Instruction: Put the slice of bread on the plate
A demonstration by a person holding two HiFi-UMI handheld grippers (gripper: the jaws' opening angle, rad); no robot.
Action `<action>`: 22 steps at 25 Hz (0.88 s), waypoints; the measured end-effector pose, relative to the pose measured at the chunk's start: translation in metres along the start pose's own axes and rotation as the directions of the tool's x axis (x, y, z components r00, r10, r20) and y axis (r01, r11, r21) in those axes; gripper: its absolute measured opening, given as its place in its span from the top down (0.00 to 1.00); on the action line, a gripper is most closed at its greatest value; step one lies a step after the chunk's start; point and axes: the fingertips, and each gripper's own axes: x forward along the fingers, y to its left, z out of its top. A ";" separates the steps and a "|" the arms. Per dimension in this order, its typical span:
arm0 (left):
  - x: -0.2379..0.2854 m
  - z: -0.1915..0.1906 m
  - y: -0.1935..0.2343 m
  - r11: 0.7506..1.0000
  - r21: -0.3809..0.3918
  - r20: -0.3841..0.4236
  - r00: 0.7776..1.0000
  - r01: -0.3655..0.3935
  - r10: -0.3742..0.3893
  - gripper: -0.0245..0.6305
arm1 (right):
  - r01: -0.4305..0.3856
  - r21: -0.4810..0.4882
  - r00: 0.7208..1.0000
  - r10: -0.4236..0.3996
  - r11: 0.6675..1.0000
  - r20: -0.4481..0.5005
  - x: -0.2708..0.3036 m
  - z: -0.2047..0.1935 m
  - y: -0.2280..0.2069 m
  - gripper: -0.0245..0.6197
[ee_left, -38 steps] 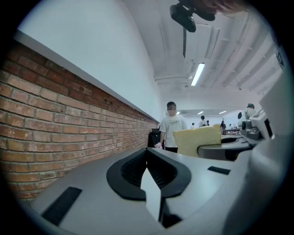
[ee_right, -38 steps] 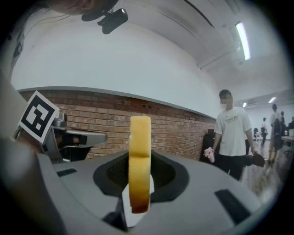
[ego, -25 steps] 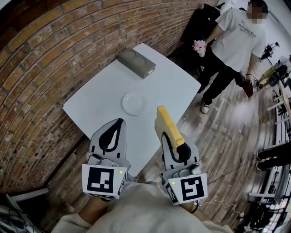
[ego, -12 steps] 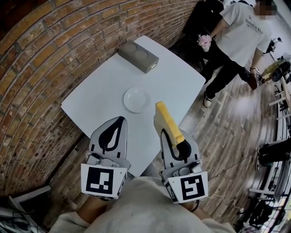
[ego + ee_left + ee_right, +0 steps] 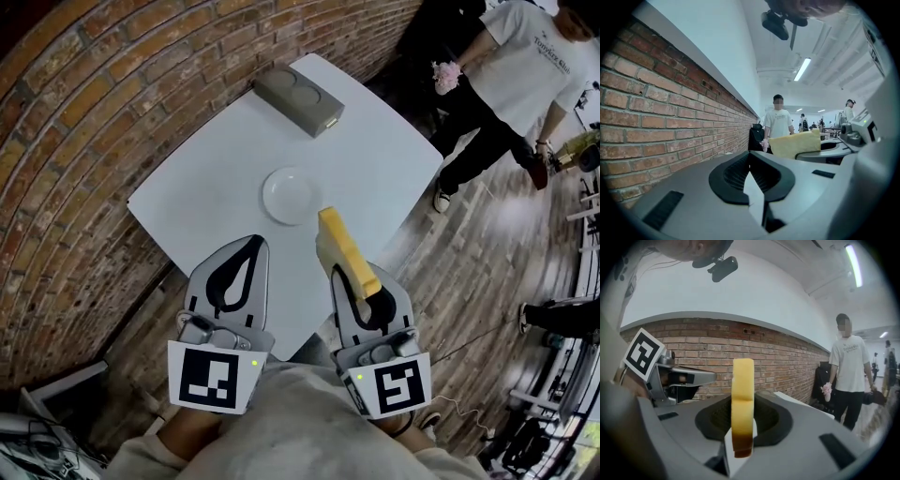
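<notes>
**Delivery Nearly Done**

Head view: the right gripper (image 5: 345,281) clamped the slice of bread (image 5: 343,246) on edge, with the plate (image 5: 292,195) at its 11 o'clock on the worktop (image 5: 375,155). Left gripper view: the left gripper (image 5: 750,154) sat closed and empty. Right gripper view: the slice (image 5: 742,394) looked light, soft and crushable, best pinched gently at the crust.

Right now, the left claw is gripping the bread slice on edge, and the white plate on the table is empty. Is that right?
Wrong claw. The right claw is gripping the bread slice on edge, as the right gripper view shows. The left claw is shut with nothing in it. The white plate on the table is empty, as you said.
</notes>
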 end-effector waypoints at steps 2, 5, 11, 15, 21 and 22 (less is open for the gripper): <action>0.005 -0.004 0.002 1.000 0.000 -0.009 1.000 -0.007 0.007 0.95 | -0.024 -0.003 1.000 0.024 1.000 -0.003 0.006 -0.004 -0.001 0.83; 0.013 -0.011 0.000 1.000 0.006 -0.016 1.000 -0.012 0.012 0.95 | -0.054 -0.002 0.998 0.054 0.999 -0.012 0.014 -0.014 -0.003 0.83; 0.022 -0.028 -0.002 0.999 0.004 -0.032 0.999 -0.041 0.041 0.95 | -0.095 -0.001 0.995 0.095 0.995 -0.022 0.026 -0.032 -0.009 0.83; 0.024 -0.036 0.002 0.998 -0.001 -0.051 0.996 -0.069 0.069 0.95 | -0.133 0.008 0.991 0.133 0.991 -0.025 0.037 -0.040 -0.009 0.83; 0.032 -0.041 0.007 0.996 0.015 -0.059 0.994 -0.090 0.091 0.95 | -0.173 0.012 0.985 0.173 0.985 -0.013 0.060 -0.045 -0.010 0.83; 0.033 -0.042 0.008 0.996 0.016 -0.061 0.994 -0.093 0.094 0.95 | -0.177 0.014 0.984 0.177 0.984 -0.013 0.063 -0.047 -0.011 0.83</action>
